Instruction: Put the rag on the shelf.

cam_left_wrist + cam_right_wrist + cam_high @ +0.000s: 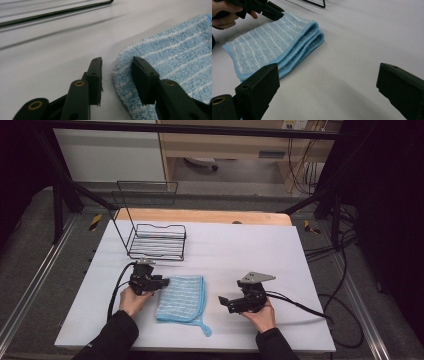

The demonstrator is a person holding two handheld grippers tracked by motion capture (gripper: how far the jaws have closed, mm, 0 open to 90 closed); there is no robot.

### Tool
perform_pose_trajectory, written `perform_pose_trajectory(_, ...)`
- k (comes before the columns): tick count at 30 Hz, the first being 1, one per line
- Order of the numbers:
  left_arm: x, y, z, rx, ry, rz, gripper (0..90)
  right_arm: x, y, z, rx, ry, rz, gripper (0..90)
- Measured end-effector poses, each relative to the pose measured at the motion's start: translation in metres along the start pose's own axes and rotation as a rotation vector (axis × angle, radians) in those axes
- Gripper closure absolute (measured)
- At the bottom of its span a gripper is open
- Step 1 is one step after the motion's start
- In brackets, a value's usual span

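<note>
The folded blue towel (181,298) lies near the table's (280,250) front edge. Its left corner is straddled by the left gripper (117,68), not yet pinched; the right gripper (328,82) is held wide open, empty.

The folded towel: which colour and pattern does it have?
Light blue towel with thin white stripes; clearest in the right gripper view.

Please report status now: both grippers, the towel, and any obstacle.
Left gripper open, jaws astride the towel corner. Right gripper open, clear of towel. Towel folded, flat on table. Wire rack behind, not in the way.
</note>
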State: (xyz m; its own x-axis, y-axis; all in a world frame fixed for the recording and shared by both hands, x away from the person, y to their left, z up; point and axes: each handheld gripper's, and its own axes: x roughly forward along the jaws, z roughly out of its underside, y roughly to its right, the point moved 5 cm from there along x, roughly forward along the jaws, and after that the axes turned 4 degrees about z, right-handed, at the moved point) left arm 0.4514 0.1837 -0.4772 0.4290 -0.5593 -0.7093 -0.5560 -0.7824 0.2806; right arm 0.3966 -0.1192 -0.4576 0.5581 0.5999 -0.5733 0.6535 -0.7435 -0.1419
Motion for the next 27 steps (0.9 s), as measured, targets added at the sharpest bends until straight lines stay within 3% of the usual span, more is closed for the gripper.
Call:
perform_pose_trajectory(6, 0.002, 0.001, 0.002, -0.017, -0.002, 0.035, 70.8, 0.002, 0.0, 0.0, 0.006, -0.004, -0.008, 6.9)
perform_pose_trajectory(11, 0.003, 0.003, 0.002, -0.01, -0.009, 0.037, 77.8, 0.006, 0.0, -0.002, 0.019, 0.003, -0.016, 7.6)
perform_pose_trajectory(16, 0.003, 0.004, 0.003, 0.005, -0.013, 0.036, 80.0, 0.012, 0.001, -0.007, 0.037, 0.017, -0.016, 7.7)
perform_pose_trajectory(21, 0.003, 0.005, 0.003, 0.025, -0.009, 0.02, 80.7, 0.02, -0.008, -0.014, 0.001, 0.007, -0.023, 7.4)
perform_pose_trajectory(27, 0.004, 0.005, 0.003, 0.03, -0.007, 0.024, 80.8, 0.032, -0.018, -0.021, 0.003, 0.003, -0.031, 7.2)
